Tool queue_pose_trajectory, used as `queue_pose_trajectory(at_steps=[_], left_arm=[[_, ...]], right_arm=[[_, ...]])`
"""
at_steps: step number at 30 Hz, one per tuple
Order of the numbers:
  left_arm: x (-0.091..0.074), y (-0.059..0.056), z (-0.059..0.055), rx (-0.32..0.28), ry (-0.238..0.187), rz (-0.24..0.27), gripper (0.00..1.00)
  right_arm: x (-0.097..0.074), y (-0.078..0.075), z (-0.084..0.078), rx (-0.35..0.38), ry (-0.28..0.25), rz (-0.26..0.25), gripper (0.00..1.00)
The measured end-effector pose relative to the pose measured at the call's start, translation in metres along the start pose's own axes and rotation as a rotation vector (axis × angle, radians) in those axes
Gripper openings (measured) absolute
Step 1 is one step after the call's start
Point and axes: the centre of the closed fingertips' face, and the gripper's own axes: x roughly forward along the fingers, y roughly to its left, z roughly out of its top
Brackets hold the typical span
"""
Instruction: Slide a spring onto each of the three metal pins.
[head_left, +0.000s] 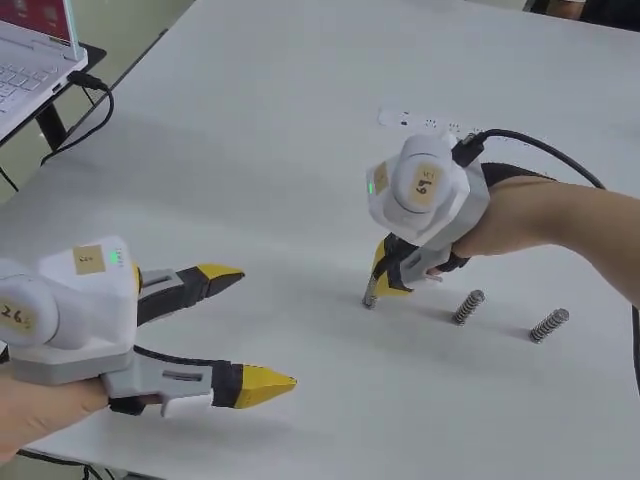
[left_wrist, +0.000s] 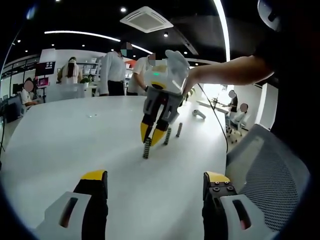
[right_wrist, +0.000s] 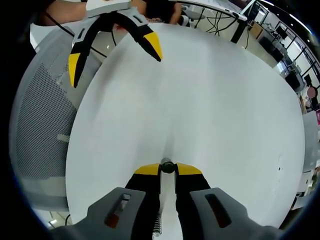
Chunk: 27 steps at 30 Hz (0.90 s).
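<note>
- white tabletop (head_left: 300, 110) in an open office, with a laptop (head_left: 25, 50) at its far left corner; people stand in the background of the left gripper view.
- right claw (head_left: 386, 284) points down, its jaws together and clamped on a spring (head_left: 371, 294) whose lower end touches the tabletop. in the right gripper view a dark round head (right_wrist: 167, 166) sits between the yellow tips, probably the top of a pin.
- left claw (head_left: 265, 326) hangs near the person with its jaws wide apart, holding nothing, well apart from the work.
- second spring (head_left: 468, 307) and third spring (head_left: 549, 325) rest tilted on the tabletop, to the right of the clamped one. i cannot tell whether pins already run through them (too small).
- my judgement: one spring is in hand now, and the other two are either finished or waiting, so the task does not look complete.
- writing: the round sticker (head_left: 425, 185) on the right gripper seems to read "69", and the side label (head_left: 15, 317) on the left gripper "26". the laptop screen is illegible.
</note>
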Motion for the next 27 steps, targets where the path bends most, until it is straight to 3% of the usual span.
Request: queue_pose_trajectory(at_steps=[20, 25, 27], left_arm=[[0.0000, 0.0007, 0.0003, 0.002, 0.006, -0.003, 0.74], [-0.0002, 0.0011, 0.0019, 0.006, 0.007, -0.001, 0.75], [0.0005, 0.0010, 0.0026, 0.006, 0.007, -0.001, 0.74]], right_arm=[[0.0001, 0.0013, -0.0032, -0.001, -0.007, 0.020, 0.12], [-0.0042, -0.0036, 0.0003, 0.012, -0.051, -0.004, 0.20], [-0.0062, -0.0033, -0.0002, 0.022, -0.057, -0.003, 0.19]])
